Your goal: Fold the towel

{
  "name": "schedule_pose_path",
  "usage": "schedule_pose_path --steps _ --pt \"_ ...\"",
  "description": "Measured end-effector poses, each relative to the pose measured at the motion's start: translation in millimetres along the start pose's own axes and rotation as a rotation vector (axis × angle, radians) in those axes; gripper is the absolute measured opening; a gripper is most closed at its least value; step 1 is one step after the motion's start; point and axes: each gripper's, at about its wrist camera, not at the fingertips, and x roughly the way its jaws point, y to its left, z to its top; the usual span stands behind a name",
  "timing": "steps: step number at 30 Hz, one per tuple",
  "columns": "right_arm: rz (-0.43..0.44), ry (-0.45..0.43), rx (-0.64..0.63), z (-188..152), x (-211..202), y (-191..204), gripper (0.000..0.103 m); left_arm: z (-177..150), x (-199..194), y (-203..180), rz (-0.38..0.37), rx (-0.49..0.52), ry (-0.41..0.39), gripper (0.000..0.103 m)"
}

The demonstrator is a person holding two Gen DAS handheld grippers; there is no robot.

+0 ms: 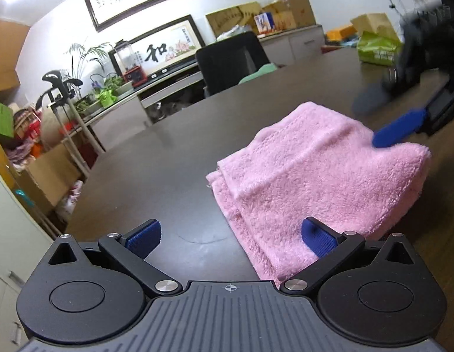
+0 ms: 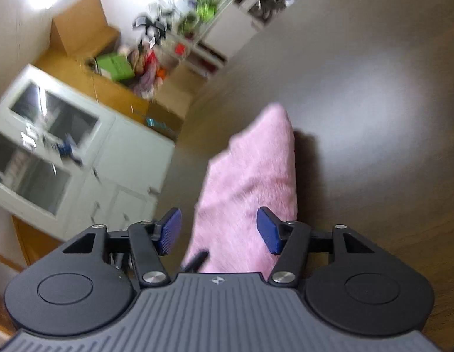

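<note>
We see a plain pink towel (image 1: 309, 176) on a dark brown bench (image 1: 168, 152); our claws' pads (image 1: 143, 239) are blue, their arms black.

Towel (image 1: 315, 176) on table (image 1: 168, 152), chair (image 1: 231, 58) behind

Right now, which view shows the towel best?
Left wrist: the towel is sharp, its folded layers and most edges visible on the table. Right wrist shows it motion-blurred and end-on between the open right gripper, near end hidden.
</note>
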Motion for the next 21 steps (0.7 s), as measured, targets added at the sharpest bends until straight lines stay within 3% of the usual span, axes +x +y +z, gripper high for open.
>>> schedule_pose_path --steps 5,7,10,12,16,21 --pt "0.067 -0.035 -0.052 -1 -14 14 0.06 -8 3 18 -0.065 -0.079 0.011 0.103" --pt "0.096 0.022 -0.043 -4 -9 13 0.061 -9 4 20 -0.072 -0.084 0.01 0.103" --pt "0.012 0.082 -0.054 -9 12 5 0.055 -10 3 21 -0.071 -0.087 0.01 0.103" --pt "0.032 0.082 -0.032 -4 10 4 0.056 -9 0 21 -0.061 -0.088 0.012 0.103" --pt "0.061 -0.02 -0.045 12 -8 13 0.061 2 -10 24 -0.027 -0.115 -0.021 0.103" --pt "0.085 -0.067 -0.003 45 10 17 0.063 33 2 17 -0.086 -0.158 -0.049 0.103"
